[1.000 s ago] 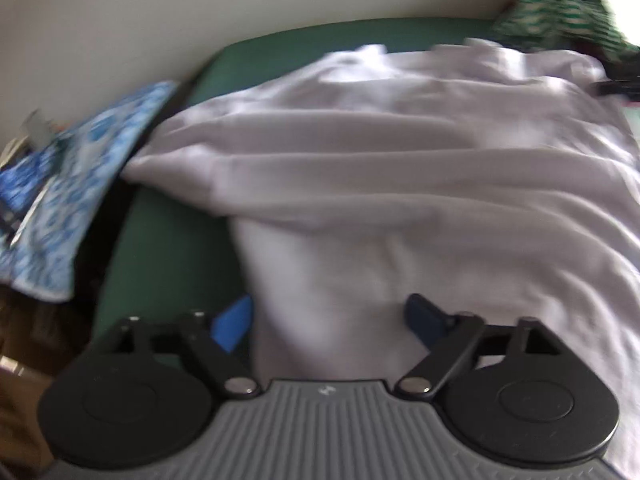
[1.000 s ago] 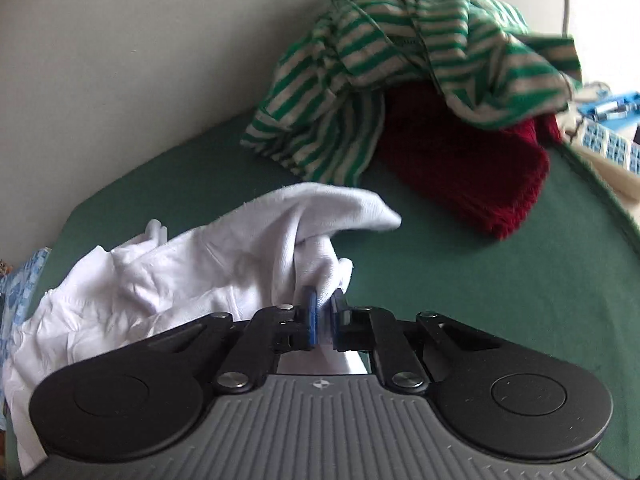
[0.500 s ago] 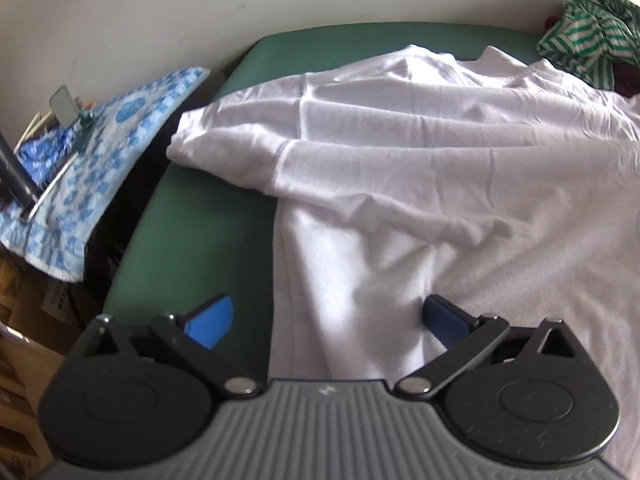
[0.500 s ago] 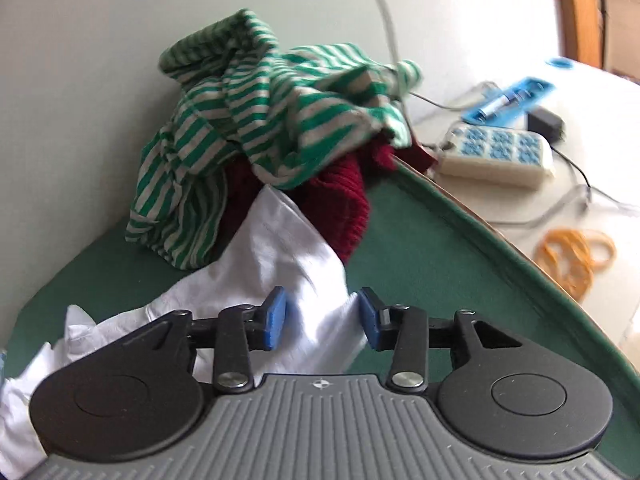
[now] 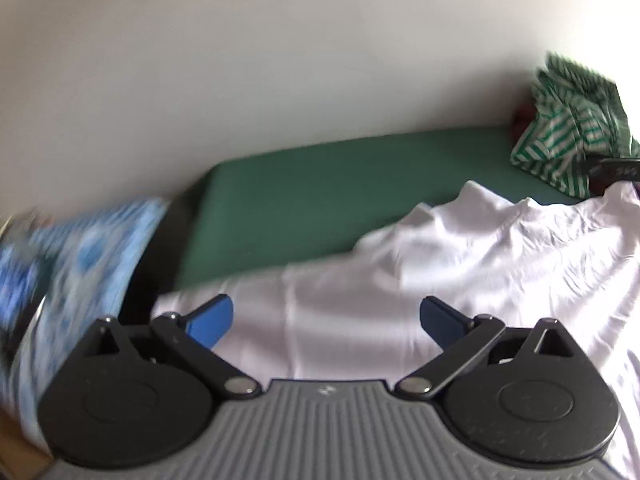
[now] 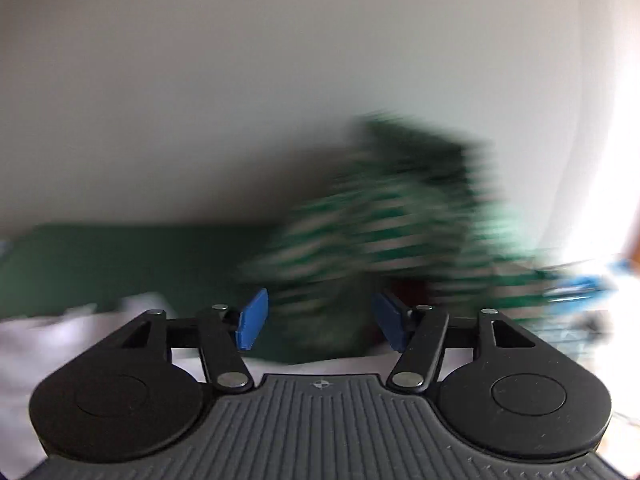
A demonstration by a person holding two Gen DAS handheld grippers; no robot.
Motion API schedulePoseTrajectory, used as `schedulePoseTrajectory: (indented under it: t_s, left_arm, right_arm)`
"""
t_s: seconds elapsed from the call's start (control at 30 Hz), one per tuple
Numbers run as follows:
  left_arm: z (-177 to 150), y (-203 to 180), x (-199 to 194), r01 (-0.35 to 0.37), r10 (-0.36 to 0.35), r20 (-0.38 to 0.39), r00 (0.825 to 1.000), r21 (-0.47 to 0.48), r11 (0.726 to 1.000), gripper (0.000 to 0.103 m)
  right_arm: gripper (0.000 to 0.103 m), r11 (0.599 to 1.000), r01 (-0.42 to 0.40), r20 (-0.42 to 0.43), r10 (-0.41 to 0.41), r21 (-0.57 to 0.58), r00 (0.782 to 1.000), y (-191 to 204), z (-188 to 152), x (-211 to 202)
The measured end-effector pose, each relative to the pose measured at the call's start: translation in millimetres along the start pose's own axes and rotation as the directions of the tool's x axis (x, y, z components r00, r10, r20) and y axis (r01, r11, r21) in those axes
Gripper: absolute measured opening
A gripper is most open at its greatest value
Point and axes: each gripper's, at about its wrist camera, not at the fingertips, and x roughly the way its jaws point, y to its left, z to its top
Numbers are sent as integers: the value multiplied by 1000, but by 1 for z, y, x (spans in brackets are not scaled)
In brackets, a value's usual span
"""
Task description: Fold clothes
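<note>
Left hand-held gripper (image 5: 326, 316): jaws wide apart, nothing pinched. They are closing slightly. Its blue pads (image 5: 211, 322) hang above the white shirt (image 5: 460, 264), not pressing it.

White shirt: lies rumpled on the green surface (image 5: 304, 196), spread from the near left toward the far right. Its right and lower parts run off the frame or under the gripper body, so its full outline is hidden. In the right wrist view only a blurred white patch (image 6: 56, 332) shows at lower left.

Right hand-held gripper (image 6: 318, 322): jaws parted and opening, no cloth between the pads. This view is heavily motion-smeared.

Striped green-and-white garment (image 5: 568, 128): heaped at the far right against the pale wall (image 5: 280, 60), just beyond the shirt's far edge. A dark red bit shows at its left edge; what it is cannot be told. In the right wrist view the stripes (image 6: 400, 216) are a smear.

Blue patterned cloth (image 5: 80, 264): left of the surface, blurred and cut off by the frame edge. A dark gap separates it from the green.
</note>
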Motion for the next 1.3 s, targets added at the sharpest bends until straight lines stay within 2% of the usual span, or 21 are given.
schedulePoseTrajectory:
  t_s: [0.03,0.1,0.23,0.3,0.33,0.37,0.4,0.43,0.57,0.67,0.73,0.77,0.8,0.83,0.87,0.97,1.07,1.17,1.2,1.23,1.3]
  left_arm:
    - [12,-4,19,23,-22,-20,1000,40,999,100]
    - [27,-10,58,85,-79,-82,994,71,994,100]
    - [29,-30,116,95,-68,-172,983,155,983,99]
    - [27,-35,128,110,-77,-175,982,185,977,85]
    - [29,-34,129,145,-115,-173,978,172,974,78]
    - [31,-33,131,196,-168,-183,969,148,969,51]
    - [35,-33,134,226,-199,-189,962,131,965,35]
    - [39,-36,139,211,-186,-178,966,137,968,32]
    - [60,-47,165,93,-78,-121,990,128,987,37]
    - [74,-51,187,58,-48,-100,994,95,994,48]
    - [74,-57,191,33,-24,-71,997,131,991,67]
    - [70,-57,189,21,-12,-53,999,169,985,83]
    - [64,-55,186,14,-6,-35,999,205,979,90]
    - [59,-53,183,5,-1,-17,1000,242,970,90]
    - [54,-46,176,24,-22,-14,1000,251,968,90]
    - [36,-15,134,87,-96,31,995,211,974,89]
    - [11,6,97,113,-127,70,989,173,978,89]
    - [-7,27,96,99,-105,42,994,124,987,86]
    - [-12,37,96,84,-87,29,996,100,991,86]
    - [-14,47,102,59,-60,11,998,73,996,84]
    - [-17,60,121,-17,18,-28,999,37,999,76]
  right_arm:
    - [63,995,-100,-68,101,14,993,11,5,14]
    - [64,985,-166,-134,171,47,976,27,11,42]
    - [66,979,-204,-218,196,-16,956,58,14,89]
    - [62,981,-184,-254,163,-62,953,73,8,99]
    - [50,978,-188,-263,158,-92,952,78,7,100]
    - [18,973,-192,-261,155,-124,953,82,7,100]
    - [9,969,-204,-265,163,-136,950,84,8,101]
    - [8,971,-201,-250,164,-129,954,83,11,100]
    - [7,992,-102,-143,90,-79,986,79,27,105]
    - [7,995,-60,-129,50,-78,990,80,26,117]
    - [9,993,-38,-113,26,-108,993,82,21,123]
    - [17,991,-30,-107,16,-128,994,83,20,123]
    - [26,992,-21,-98,9,-122,995,78,22,118]
    - [40,995,-12,-88,3,-101,996,72,24,111]
    - [42,998,-12,-61,9,-58,998,61,27,101]
    - [42,991,-126,23,125,54,992,16,26,50]
    - [39,977,-212,-44,213,35,976,-13,6,11]
    - [26,966,-234,-179,251,109,951,-43,-22,5]
    - [25,966,-215,-188,239,141,953,-55,-29,4]
    - [5,967,-192,-180,221,165,958,-67,-35,1]
    - [0,973,-105,-143,136,203,980,-92,-34,5]
